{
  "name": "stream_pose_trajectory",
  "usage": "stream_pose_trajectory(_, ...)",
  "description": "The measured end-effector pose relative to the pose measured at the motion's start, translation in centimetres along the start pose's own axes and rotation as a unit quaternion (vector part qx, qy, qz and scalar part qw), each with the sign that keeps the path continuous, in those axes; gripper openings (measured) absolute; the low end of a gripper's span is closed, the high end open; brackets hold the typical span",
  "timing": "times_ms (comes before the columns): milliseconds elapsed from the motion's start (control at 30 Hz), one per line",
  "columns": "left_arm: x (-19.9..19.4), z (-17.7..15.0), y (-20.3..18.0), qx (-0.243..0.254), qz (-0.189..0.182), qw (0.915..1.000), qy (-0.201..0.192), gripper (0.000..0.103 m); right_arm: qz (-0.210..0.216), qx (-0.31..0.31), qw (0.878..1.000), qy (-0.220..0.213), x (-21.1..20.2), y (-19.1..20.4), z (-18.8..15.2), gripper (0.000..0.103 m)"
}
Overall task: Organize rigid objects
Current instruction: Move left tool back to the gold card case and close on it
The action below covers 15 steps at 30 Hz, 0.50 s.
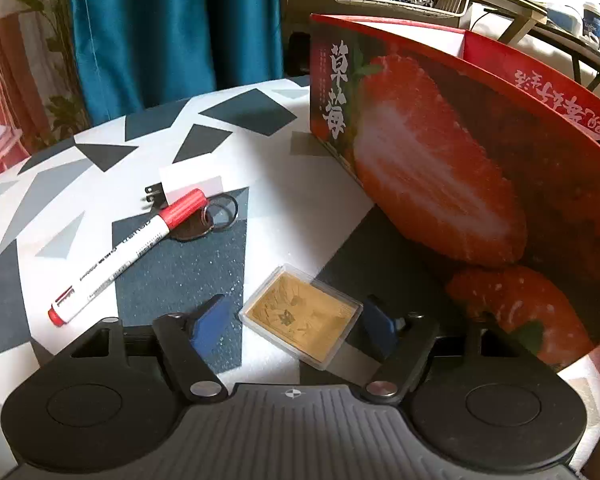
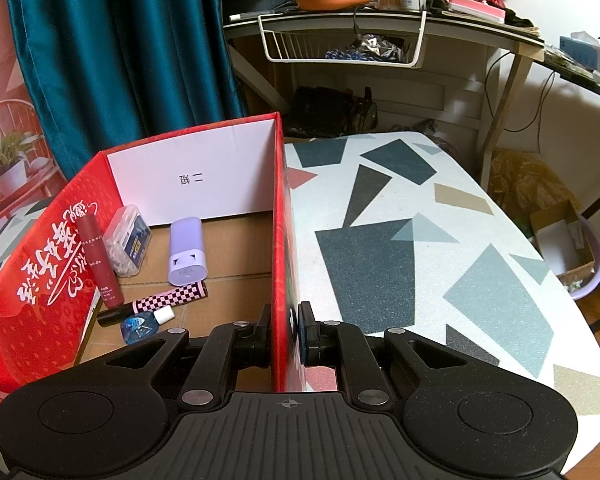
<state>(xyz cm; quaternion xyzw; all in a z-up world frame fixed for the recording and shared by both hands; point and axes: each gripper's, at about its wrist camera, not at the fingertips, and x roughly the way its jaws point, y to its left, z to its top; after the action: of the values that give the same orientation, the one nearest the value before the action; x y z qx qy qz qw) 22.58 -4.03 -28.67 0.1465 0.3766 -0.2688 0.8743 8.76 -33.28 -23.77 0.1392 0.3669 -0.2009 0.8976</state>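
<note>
Presently, findings as follows.
Left gripper (image 1: 296,322): jaws stand wide; blue pads (image 1: 210,322) flank a card case without pressing on it.
Card case (image 1: 300,316): clear plastic with a gold insert, lying flat on the table between the left pads, turned at an angle to them; its right corner is just beside the right pad, while whether it touches cannot be told.
Right gripper (image 2: 286,328): jaws nearly closed, clamped on the box wall, one pad inside, one outside.
Box (image 1: 440,168): red carton with strawberry print, open top, standing on the table just right of the card case.
Box wall (image 2: 278,240): upright, red outside, white inside at the far end.
Box contents: dark red tube (image 2: 100,260) leaning on the left wall; clear case (image 2: 126,240) beside it; lilac holder (image 2: 186,252) on the floor; checkered tube (image 2: 172,298) and small blue bottle (image 2: 140,326) near the front.
Marker (image 1: 128,256): white barrel, red cap, lying well left of the card case.
Plug (image 1: 188,184): white, prongs pointing left, just beyond the marker cap.
Key ring (image 1: 220,214): beside the marker cap; the tag on it is partly hidden.
Table (image 2: 420,240): white top with dark and grey angular patches.
</note>
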Motion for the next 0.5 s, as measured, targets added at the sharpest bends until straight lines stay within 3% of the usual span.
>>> stream_pose_trajectory(500,-0.3,-1.2,-0.5,-0.011,0.008,0.9992,-0.038,0.078,-0.001,-0.001,1.0,0.001,0.1,0.1,0.0,0.011)
